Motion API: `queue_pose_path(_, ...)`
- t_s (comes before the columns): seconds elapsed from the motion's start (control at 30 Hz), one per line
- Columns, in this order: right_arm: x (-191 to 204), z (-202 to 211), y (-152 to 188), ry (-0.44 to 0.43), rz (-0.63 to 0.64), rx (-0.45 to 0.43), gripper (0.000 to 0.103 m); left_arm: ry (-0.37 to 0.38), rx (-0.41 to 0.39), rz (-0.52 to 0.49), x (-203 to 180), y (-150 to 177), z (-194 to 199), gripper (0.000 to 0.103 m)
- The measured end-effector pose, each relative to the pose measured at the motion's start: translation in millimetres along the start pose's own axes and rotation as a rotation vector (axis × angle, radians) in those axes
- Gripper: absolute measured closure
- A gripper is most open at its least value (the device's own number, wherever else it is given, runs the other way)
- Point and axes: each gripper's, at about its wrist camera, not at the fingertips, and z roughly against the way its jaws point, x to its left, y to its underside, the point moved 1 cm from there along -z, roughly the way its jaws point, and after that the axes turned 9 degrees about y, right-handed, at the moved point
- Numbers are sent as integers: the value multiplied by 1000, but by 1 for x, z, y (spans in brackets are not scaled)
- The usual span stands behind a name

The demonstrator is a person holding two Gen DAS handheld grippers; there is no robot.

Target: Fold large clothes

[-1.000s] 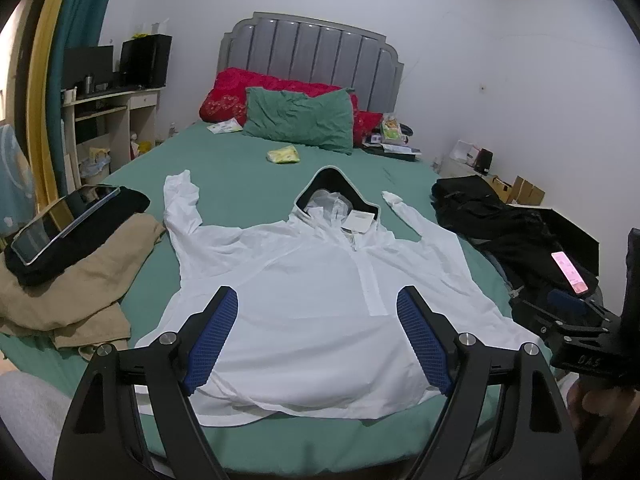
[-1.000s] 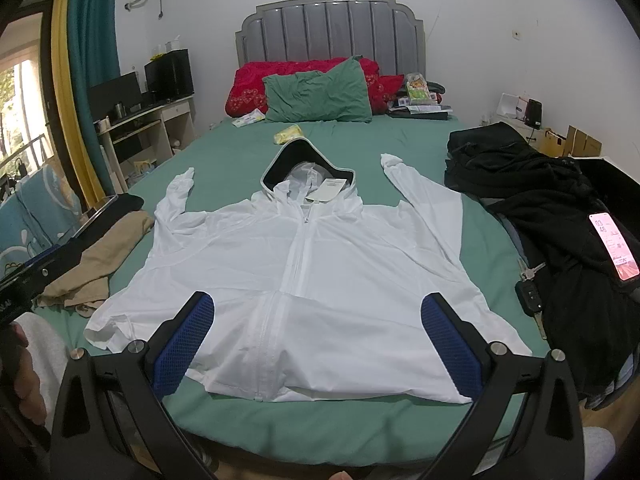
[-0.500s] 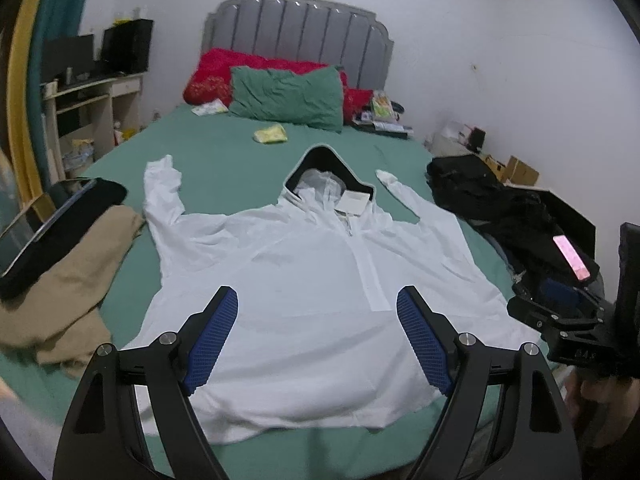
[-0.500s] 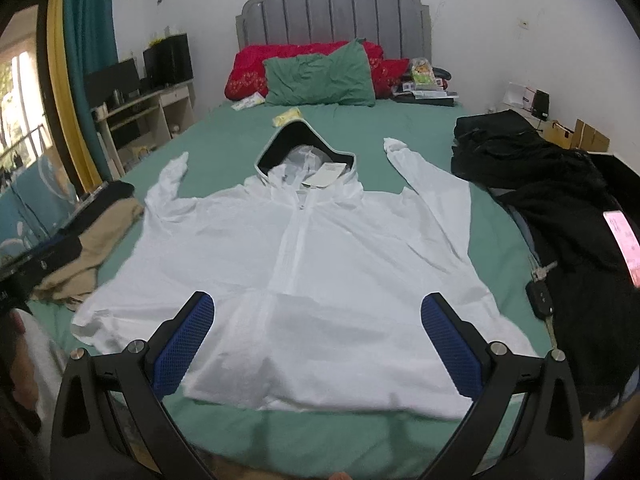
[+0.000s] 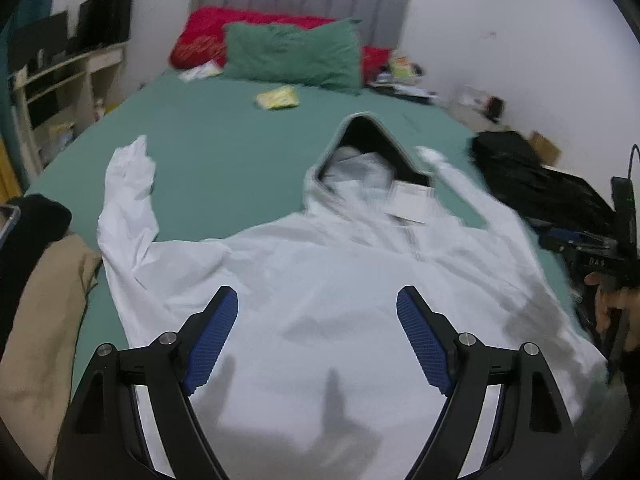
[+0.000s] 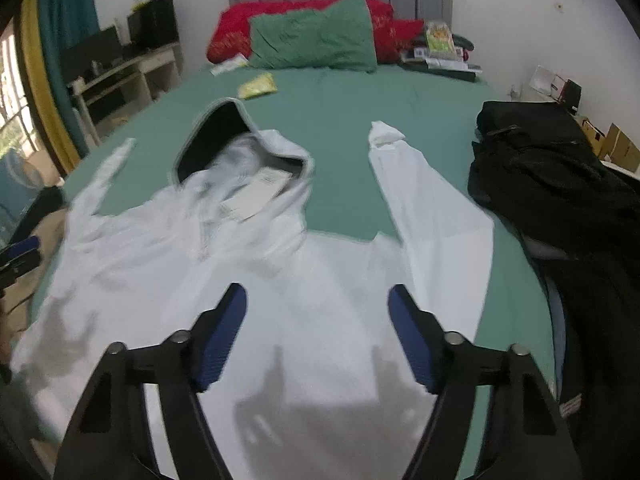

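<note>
My left hand-held gripper [image 5: 318, 336] hangs just above the bottom part of the white hoodie [image 5: 320, 280], and its blue pads are spread wide with nothing between them. My right hand-held gripper [image 6: 316, 332] is the same, spread wide and holding nothing, over the hoodie's other side. The hoodie lies flat and face up on the green bed [image 5: 224, 152], with its bottom edge closest to me and its hood pointing away.

Here is what I think could go wrong. The cloth looks thin and slippery, so if I pinch only a tiny bit it may slide out. If I pinch too deep, I may grab the bed sheet too and pull it along. If one side lifts first, the fold could come out crooked.

On the hoodie's left side, a tan cloth pile [image 5: 44, 312] sits very near the sleeve. On the hoodie's right side, black clothes [image 6: 560, 200] lie just beside the other sleeve [image 6: 424, 200]. A sleeve could get caught on either heap.

A paper tag [image 6: 256, 192] rests in the hood and may get folded inside.

Past the hood are a yellow packet [image 5: 279, 98], then a green pillow [image 5: 292, 56] and a red pillow [image 5: 200, 46]. They are well apart from the hoodie.
</note>
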Motion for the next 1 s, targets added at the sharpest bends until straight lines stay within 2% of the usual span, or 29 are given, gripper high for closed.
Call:
queue_pose_path(0.13, -17, -71, -41, 16, 15, 49, 47, -47, 19, 53, 30, -11, -35, 20)
queue_pose_path(0.37, -44, -174, -80, 101, 3, 148, 51, -82, 57, 118, 71, -7, -55, 21)
queue_pose_path(0.4, -50, -188, -82, 95, -14, 168, 58, -73, 63, 129, 75, -7, -55, 22)
queue_pose_path(0.43, -53, -195, -83, 81, -22, 178, 73, -72, 64, 134, 78, -7, -55, 22)
queue_pose_path(0.47, -55, -196, -85, 72, -29, 154, 79, -76, 61, 138, 80, -7, -54, 22)
queue_pose_path(0.5, -56, -195, -86, 67, -24, 160, 101, -73, 61, 138, 80, -8, -54, 22)
queue_pose_path(0.63, -54, -157, -86, 24, -16, 126, 101, -59, 57, 152, 79, -10, -47, 22)
queue_pose_path(0.77, -41, -87, -70, -61, 2, 121, 101, -65, 60, 140, 69, -14, -33, 22)
queue_pose_path(0.9, -10, -32, -34, -154, 54, 184, 101, -35, 60, 151, 60, -13, -17, 22)
queue_pose_path(1.0, 17, -5, 16, -217, 51, 288, 101, -6, 78, 154, 52, -12, -11, 22)
